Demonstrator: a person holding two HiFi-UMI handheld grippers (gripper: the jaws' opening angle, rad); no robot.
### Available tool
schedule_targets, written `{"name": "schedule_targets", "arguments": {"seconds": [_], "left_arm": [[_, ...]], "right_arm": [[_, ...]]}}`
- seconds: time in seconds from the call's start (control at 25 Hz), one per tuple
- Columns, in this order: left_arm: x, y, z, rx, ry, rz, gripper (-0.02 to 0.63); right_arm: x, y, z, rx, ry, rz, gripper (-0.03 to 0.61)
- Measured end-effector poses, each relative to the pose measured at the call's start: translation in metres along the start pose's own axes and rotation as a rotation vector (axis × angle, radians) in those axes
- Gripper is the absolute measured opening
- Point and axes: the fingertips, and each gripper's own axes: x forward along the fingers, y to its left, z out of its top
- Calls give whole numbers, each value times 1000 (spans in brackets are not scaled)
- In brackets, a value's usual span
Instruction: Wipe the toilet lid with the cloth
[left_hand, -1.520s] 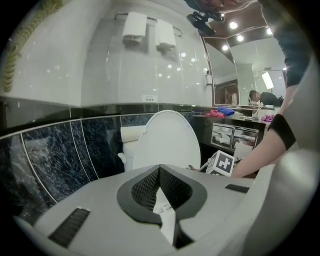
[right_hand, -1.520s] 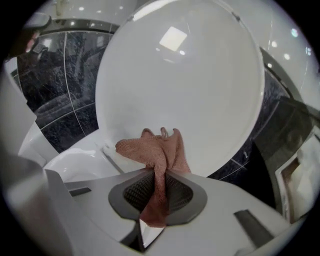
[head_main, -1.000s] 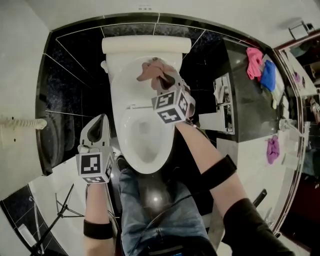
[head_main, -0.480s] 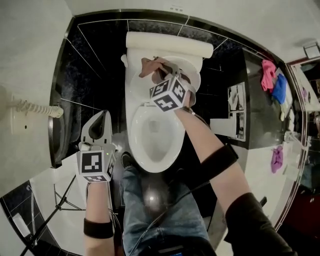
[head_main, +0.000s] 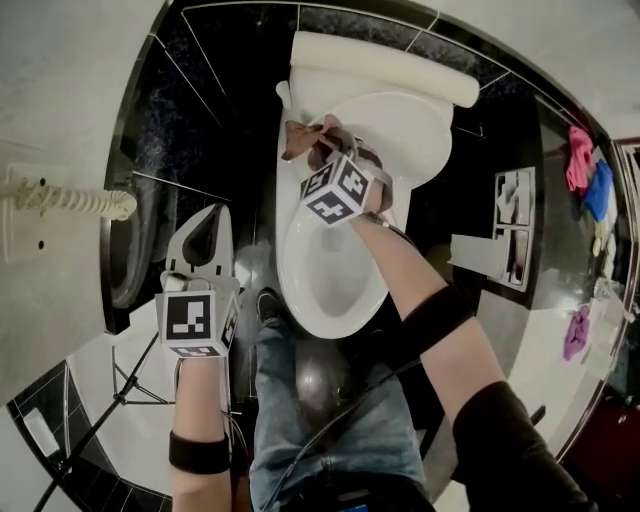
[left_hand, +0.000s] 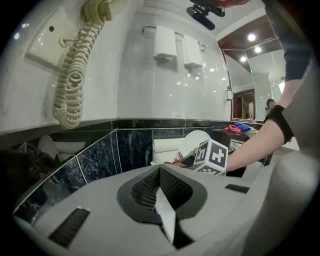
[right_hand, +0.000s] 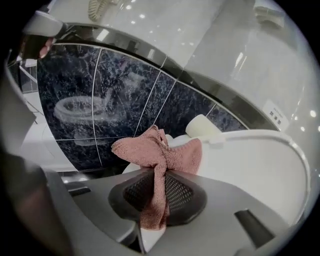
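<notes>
Your R tool (right_hand: 155, 200) is clamped on the pink cloth (right_hand: 159, 152). The cloth bunches out past the tips & sits at the left edge of the white toilet lid (head_main: 405, 130). The lid stands up vs. the tank (head_main: 380, 65). Your L tool (left_hand: 162, 200) is squeezed tight w/ nothing in it, left of the bowl (head_main: 330, 270) & well apart from the lid.

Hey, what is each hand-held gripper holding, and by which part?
The right hand-held gripper pinches the pink cloth by a bunched fold; the left hand-held gripper is shut and empty.
</notes>
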Motion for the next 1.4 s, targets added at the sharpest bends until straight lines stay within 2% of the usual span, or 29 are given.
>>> {"name": "schedule_targets", "arguments": {"seconds": [0.32, 0.48, 0.64, 1.04, 1.4], "left_arm": [[23, 9, -39, 8, -22, 1, 2], [35, 7, -69, 7, -7, -5, 2], [46, 5, -90, 19, 11, -12, 2], [59, -6, -92, 52, 15, -29, 2], [56, -17, -92, 67, 23, -36, 2]], "right_arm": [[55, 69, -35, -71, 22, 81, 77], [79, 96, -65, -113, 52, 124, 77], [99, 119, -103, -95, 111, 179, 77], [118, 131, -192, 6, 285, 241, 77], [111, 124, -192, 65, 257, 210, 77]]}}
